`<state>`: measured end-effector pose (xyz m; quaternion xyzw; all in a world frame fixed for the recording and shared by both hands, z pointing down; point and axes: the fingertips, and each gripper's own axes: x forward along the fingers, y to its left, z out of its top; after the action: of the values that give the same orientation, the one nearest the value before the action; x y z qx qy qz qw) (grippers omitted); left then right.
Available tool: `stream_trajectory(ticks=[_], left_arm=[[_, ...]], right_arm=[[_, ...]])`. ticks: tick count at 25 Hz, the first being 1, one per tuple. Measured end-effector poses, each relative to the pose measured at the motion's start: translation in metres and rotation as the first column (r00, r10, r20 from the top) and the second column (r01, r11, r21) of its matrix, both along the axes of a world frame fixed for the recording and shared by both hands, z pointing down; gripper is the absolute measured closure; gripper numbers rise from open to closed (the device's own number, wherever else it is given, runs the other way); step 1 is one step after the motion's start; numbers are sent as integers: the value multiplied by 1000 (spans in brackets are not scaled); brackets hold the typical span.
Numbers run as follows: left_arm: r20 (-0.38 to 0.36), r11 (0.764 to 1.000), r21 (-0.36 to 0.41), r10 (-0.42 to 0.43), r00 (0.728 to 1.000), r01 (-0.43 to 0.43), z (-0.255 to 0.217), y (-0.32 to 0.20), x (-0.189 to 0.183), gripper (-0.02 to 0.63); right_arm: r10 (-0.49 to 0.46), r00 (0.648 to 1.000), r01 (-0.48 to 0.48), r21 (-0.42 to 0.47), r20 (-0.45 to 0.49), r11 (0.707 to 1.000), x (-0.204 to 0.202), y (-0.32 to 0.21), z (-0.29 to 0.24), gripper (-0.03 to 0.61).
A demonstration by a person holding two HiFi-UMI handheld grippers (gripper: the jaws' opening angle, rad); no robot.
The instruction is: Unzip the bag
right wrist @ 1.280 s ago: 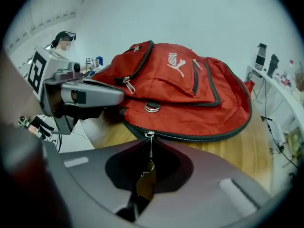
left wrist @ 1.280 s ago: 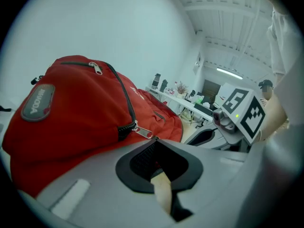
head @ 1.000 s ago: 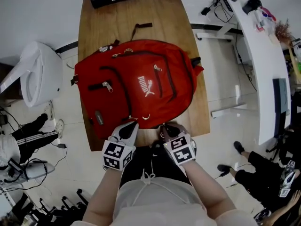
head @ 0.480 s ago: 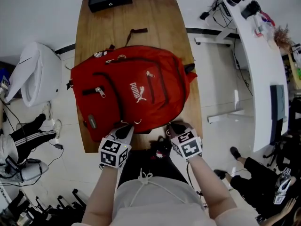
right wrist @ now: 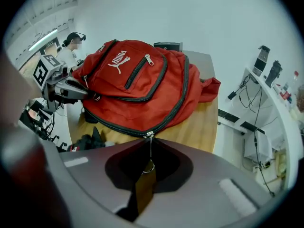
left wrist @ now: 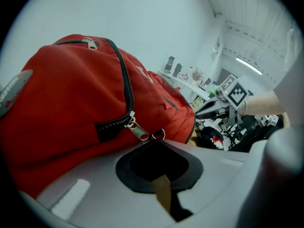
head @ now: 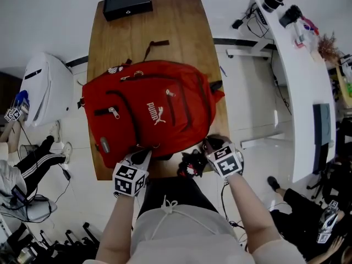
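A red backpack [head: 154, 111] lies flat on the wooden table [head: 165, 21], its near edge toward me. My right gripper [head: 208, 145] is at the bag's near right corner, shut on the ring of a zipper pull [right wrist: 149, 166]. Its slider [right wrist: 150, 135] sits on the black main zipper just ahead of the jaws. My left gripper [head: 144, 156] is at the near left edge, shut, with another zipper pull [left wrist: 138, 129] and its ring right at the jaw tips. In the left gripper view the right gripper [left wrist: 209, 110] shows beyond the bag [left wrist: 71, 89].
A black box [head: 127, 2] sits at the table's far end. A small black and red thing [head: 191, 164] hangs at the near table edge between the grippers. A white desk [head: 297, 65] stands to the right, a white machine [head: 47, 87] to the left.
My right gripper has moved right along the bag's near edge, away from the left gripper, with the zipper pull in it. The left gripper has stayed at the bag's near left edge.
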<state>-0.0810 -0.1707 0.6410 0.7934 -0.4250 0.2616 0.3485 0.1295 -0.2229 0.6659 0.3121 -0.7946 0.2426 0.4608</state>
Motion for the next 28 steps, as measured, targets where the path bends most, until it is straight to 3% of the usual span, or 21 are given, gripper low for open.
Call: stream_trajectory(ticks=[12, 18, 23, 26, 28], left_arm=[[-15, 999, -12, -32, 999, 32, 2, -3, -2, 607], [-13, 999, -27, -40, 999, 39, 5, -4, -3, 607], [-26, 999, -27, -33, 999, 32, -4, -5, 1, 607], [-54, 998, 44, -42, 998, 44, -34, -12, 5, 607], [-62, 993, 107, -43, 997, 49, -60, -20, 6, 607]], right_arm=[[-16, 999, 17, 19, -30, 1000, 23, -52, -4, 565], [27, 999, -26, 40, -23, 999, 23, -59, -5, 560], [148, 976, -173, 157, 159, 972, 29, -62, -42, 504], [188, 942, -250, 209, 278, 945, 29, -55, -82, 575], [153, 935, -234, 232, 321, 944, 18, -46, -104, 575]])
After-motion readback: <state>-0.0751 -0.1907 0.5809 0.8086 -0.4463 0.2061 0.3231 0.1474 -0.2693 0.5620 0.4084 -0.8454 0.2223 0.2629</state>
